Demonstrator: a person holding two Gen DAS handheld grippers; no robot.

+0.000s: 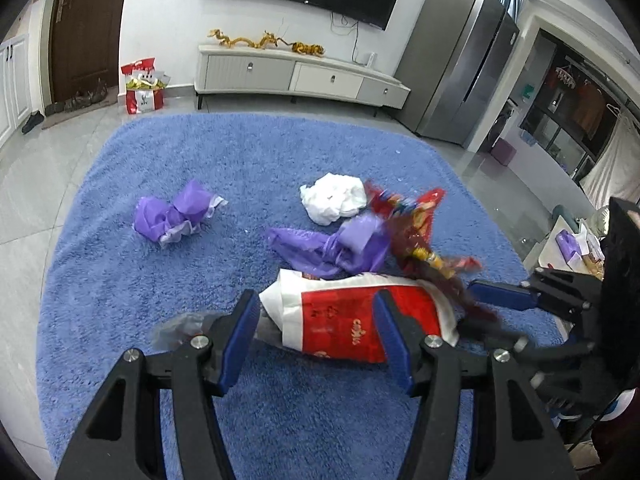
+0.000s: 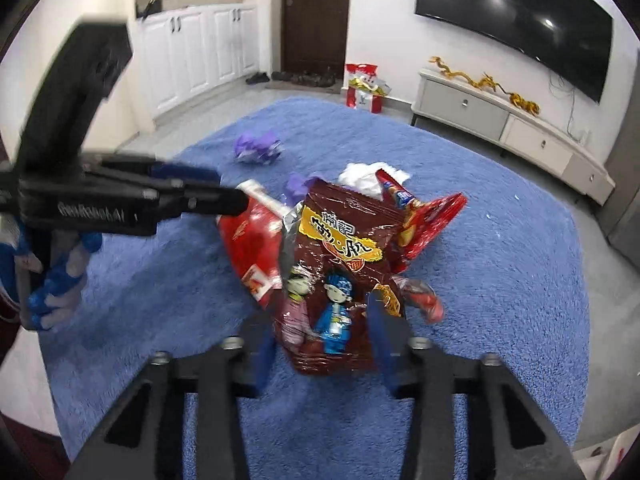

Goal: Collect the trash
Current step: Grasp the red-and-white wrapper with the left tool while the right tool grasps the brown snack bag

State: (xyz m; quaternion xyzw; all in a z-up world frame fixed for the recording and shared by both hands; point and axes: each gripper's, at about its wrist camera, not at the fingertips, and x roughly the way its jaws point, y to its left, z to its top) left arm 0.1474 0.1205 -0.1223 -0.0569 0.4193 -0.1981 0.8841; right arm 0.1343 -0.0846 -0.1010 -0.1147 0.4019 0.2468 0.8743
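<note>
A red-and-white bag [image 1: 344, 320] sits between the fingers of my left gripper [image 1: 316, 300], which is shut on it just above the blue carpet [image 1: 140, 360]. From the right wrist view this bag [image 2: 248, 240] hangs at the left gripper's tip [image 2: 224, 194]. My right gripper [image 2: 320, 320] is shut on a brown snack packet [image 2: 336, 248], with a red packet [image 2: 432, 216] bunched behind it. Both wrappers [image 1: 416, 224] look blurred beside the right gripper [image 1: 484, 312] in the left wrist view. Loose on the carpet lie a crumpled purple bag [image 1: 176, 216], a second purple bag [image 1: 332, 248] and a white bag [image 1: 334, 198].
A low TV cabinet [image 1: 300, 74] and a grey fridge [image 1: 460, 72] stand along the far wall. A red gift bag [image 1: 142, 86] sits on the tiled floor near the door. A gloved hand [image 2: 56, 284] holds the left gripper's handle.
</note>
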